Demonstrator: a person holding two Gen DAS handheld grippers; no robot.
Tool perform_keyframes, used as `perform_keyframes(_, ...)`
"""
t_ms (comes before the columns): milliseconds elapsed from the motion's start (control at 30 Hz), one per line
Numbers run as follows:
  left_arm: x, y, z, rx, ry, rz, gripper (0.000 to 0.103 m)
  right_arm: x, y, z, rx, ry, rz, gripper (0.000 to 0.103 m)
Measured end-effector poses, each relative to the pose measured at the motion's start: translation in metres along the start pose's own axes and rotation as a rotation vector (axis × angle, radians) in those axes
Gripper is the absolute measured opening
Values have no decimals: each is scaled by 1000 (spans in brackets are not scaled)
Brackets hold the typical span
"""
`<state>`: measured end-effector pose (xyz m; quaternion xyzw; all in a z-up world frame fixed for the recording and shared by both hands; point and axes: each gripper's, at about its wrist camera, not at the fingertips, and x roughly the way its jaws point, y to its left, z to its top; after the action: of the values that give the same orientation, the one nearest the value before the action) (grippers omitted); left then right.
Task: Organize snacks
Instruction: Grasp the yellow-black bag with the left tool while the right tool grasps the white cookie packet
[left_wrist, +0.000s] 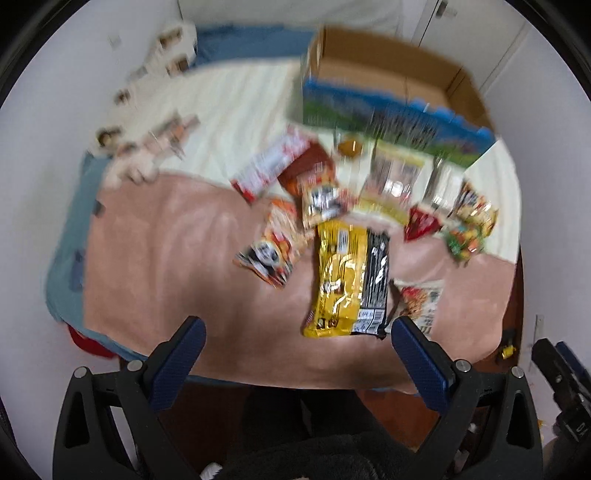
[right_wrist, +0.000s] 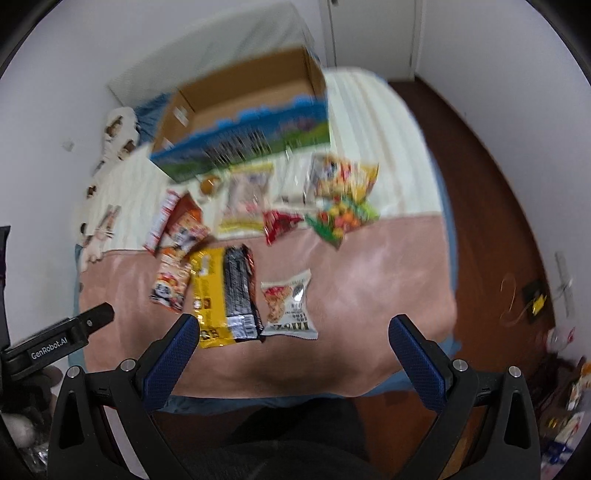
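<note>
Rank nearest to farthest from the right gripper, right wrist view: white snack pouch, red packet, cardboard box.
Right gripper is open and empty.
1. White snack pouch: just ahead, between the fingers, on the pink blanket.
2. Red packet: farther up, at the blanket's far edge.
3. Cardboard box: farthest, at the back, behind the snacks.

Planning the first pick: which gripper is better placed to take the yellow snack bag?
Left, probably. The yellow snack bag lies between the left gripper's open jaws; the right gripper sees it off-centre.

Snack packets (right_wrist: 236, 295) scattered on bed (right_wrist: 369, 295); box (right_wrist: 240, 122) behind, apparently empty.
</note>
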<state>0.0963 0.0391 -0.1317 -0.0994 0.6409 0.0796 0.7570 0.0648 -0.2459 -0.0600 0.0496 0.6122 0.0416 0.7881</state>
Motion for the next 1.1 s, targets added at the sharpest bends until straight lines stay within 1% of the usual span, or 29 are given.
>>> perform_keyframes(100, 53, -9, 11, -5, 110, -45, 103, 51, -7, 2, 21, 54, -14, 103)
perform_keyframes(167, 84, -18, 17, -4, 163, -66, 103, 85, -11, 2, 24, 101, -20, 103)
perform_keyframes(267, 126, -31, 24, 17, 222, -85, 103, 126, -17, 1, 31, 156, -17, 103)
perform_keyframes(367, 163, -46, 30, 29, 289, -103, 103, 154, -18, 0, 36, 190, -1, 103)
perform_keyframes(467, 190, -56, 32, 33, 331, -114, 102, 174, -16, -3, 33, 219, 10, 103)
perform_keyframes(533, 199, -59, 33, 39, 325, -107, 99, 185, -13, -4, 33, 237, 15, 103)
perform_keyframes(567, 200, -59, 32, 45, 312, -99, 93, 189, -11, -5, 32, 246, 17, 103)
perform_keyframes(667, 200, -55, 29, 54, 275, -117, 86, 200, -6, -6, 34, 264, 22, 103)
perform_keyframes(767, 189, -46, 20, 89, 250, -79, 85, 214, -1, -6, 43, 278, 32, 102)
perform_keyframes(867, 184, -27, 11, 75, 256, -59, 85, 226, 3, -7, 41, 285, 25, 101)
perform_keyframes(933, 189, -17, 8, 67, 266, -72, 87, 235, 5, -9, 48, 298, 25, 100)
perform_keyframes(1033, 200, -13, 9, 66, 290, -83, 88, 247, 10, -11, 41, 302, -7, 100)
perform_keyframes(1100, 207, -15, 11, 81, 286, -77, 87, 253, 12, -11, 42, 297, -32, 95)
